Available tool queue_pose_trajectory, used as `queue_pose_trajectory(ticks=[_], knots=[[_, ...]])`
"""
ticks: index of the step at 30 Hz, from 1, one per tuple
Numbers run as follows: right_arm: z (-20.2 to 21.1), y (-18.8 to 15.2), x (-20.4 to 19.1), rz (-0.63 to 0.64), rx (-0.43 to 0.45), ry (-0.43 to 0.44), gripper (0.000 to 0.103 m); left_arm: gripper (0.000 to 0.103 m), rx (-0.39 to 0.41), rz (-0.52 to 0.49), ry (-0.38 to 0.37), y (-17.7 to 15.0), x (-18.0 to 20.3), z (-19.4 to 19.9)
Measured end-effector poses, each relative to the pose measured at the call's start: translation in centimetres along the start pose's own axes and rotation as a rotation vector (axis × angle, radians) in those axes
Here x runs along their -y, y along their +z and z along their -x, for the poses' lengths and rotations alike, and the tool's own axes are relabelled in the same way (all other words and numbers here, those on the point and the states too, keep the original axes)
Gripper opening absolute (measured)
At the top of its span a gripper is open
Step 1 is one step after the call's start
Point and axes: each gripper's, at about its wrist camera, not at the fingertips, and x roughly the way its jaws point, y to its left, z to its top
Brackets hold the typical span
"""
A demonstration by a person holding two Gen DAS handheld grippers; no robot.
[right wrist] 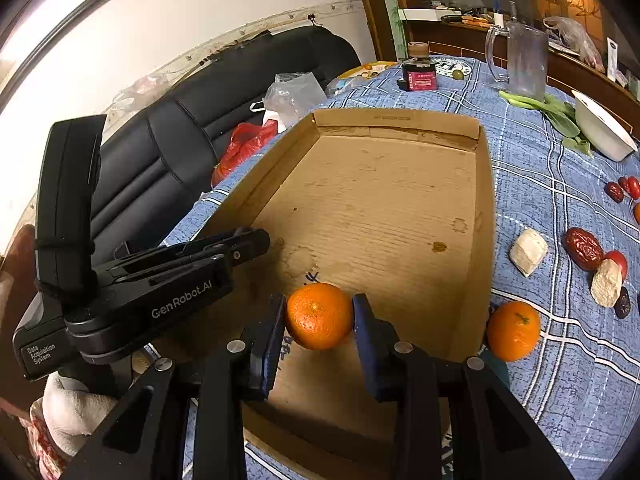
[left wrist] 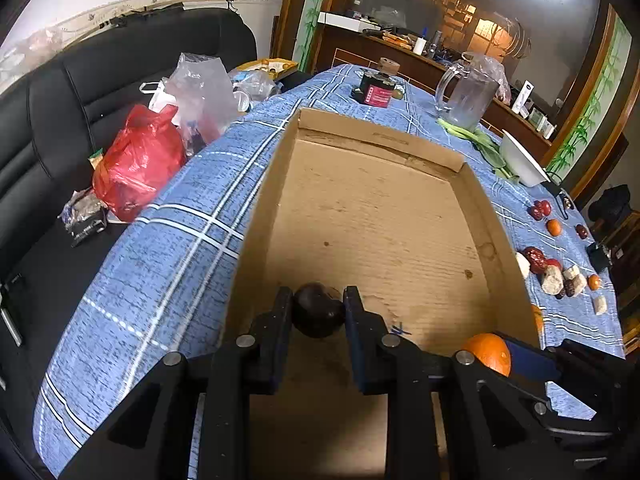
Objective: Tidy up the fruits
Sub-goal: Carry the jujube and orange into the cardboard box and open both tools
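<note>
Dimpled round orange (right wrist: 319,316), corrugated cardboard tray (right wrist: 486,200)

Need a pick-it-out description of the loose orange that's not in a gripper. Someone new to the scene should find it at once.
Start at the big cardboard tray on the blue plaid tablecloth. Follow the tray's right wall to its near corner; the loose orange sits on the cloth just outside it. Unlike the orange held by the right gripper, nothing grips it, and it is far bigger than the red dates beyond.
</note>
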Motion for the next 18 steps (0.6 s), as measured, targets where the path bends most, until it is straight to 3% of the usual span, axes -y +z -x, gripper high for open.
queue_pose_trajectory(ticks=[18], knots=[[-2.3,0.0,-0.5,-0.003,-0.039,-0.082,0.038,0.025,-0.007,-0.096,0.073,1.0,-1.0,-0.8]])
